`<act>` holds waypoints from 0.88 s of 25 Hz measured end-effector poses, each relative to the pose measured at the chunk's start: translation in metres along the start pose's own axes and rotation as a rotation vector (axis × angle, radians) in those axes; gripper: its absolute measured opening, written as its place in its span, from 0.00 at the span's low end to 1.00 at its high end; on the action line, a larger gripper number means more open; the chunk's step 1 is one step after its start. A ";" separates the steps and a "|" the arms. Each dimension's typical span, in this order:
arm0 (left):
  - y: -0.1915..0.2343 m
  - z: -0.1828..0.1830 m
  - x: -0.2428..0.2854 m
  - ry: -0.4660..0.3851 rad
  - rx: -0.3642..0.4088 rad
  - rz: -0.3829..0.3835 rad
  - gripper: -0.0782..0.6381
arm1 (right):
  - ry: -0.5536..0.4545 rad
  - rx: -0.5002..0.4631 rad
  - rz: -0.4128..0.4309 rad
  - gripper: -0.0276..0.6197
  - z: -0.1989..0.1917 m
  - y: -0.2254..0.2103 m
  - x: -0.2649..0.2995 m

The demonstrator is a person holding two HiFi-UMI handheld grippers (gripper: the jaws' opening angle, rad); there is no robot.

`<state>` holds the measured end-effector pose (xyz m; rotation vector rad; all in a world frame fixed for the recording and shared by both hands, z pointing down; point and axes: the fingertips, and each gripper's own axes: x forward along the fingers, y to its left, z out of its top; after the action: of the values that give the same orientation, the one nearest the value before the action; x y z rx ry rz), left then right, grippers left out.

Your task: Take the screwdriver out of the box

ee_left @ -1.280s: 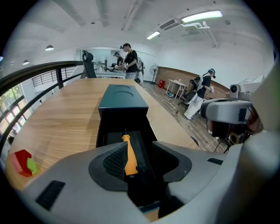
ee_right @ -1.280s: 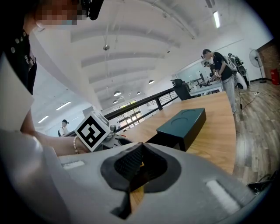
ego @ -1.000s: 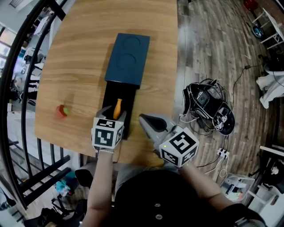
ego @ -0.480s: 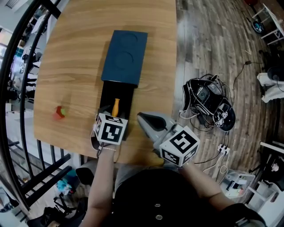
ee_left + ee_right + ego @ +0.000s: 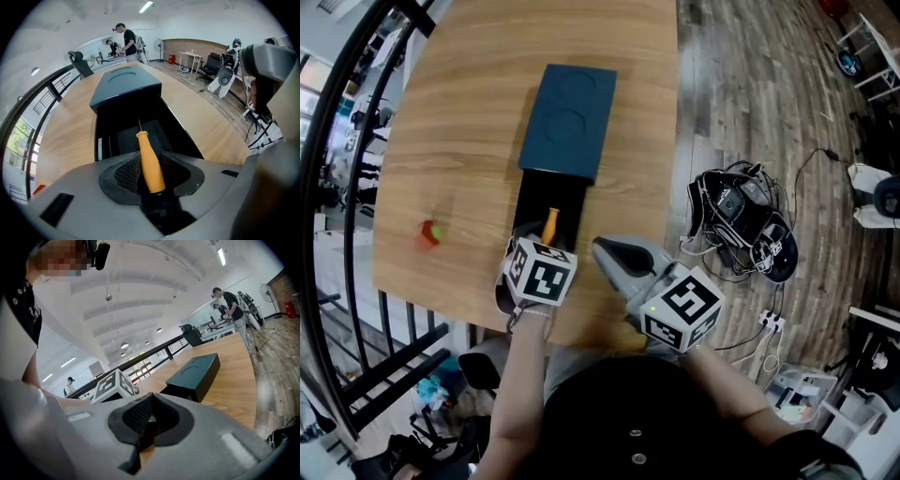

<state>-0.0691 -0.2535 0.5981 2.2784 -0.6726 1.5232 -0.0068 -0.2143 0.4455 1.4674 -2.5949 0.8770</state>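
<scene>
A dark blue box (image 5: 567, 122) lies on the wooden table (image 5: 469, 112), its black drawer (image 5: 532, 202) pulled out toward me. Inside lies the screwdriver (image 5: 550, 223) with an orange handle (image 5: 150, 161) and a thin shaft pointing toward the box. My left gripper (image 5: 540, 246) points steeply down into the drawer. Its jaws are closing, the handle stands between them, and both pads (image 5: 125, 172) touch it. My right gripper (image 5: 607, 251) hovers beside the drawer's right side, shut with nothing in it (image 5: 146, 422).
A small red and green object (image 5: 429, 233) sits near the table's left front edge. A tangle of cables and devices (image 5: 741, 220) lies on the plank floor to the right. A black railing (image 5: 337, 141) curves along the left.
My left gripper has sunk into the drawer and rolled, so its marker cube now covers more of the orange handle. The right gripper has stayed put.
</scene>
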 end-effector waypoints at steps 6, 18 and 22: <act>-0.001 -0.005 -0.003 0.021 0.050 -0.005 0.29 | -0.005 -0.012 -0.001 0.04 0.003 0.003 -0.005; 0.000 0.007 -0.061 -0.114 -0.034 -0.040 0.29 | -0.042 -0.063 0.021 0.04 0.017 0.016 -0.019; -0.001 0.009 -0.086 -0.173 -0.053 -0.029 0.28 | -0.060 -0.095 0.037 0.04 0.025 0.026 -0.026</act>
<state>-0.0888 -0.2397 0.5152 2.3877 -0.7140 1.2898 -0.0072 -0.1964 0.4056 1.4474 -2.6740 0.7133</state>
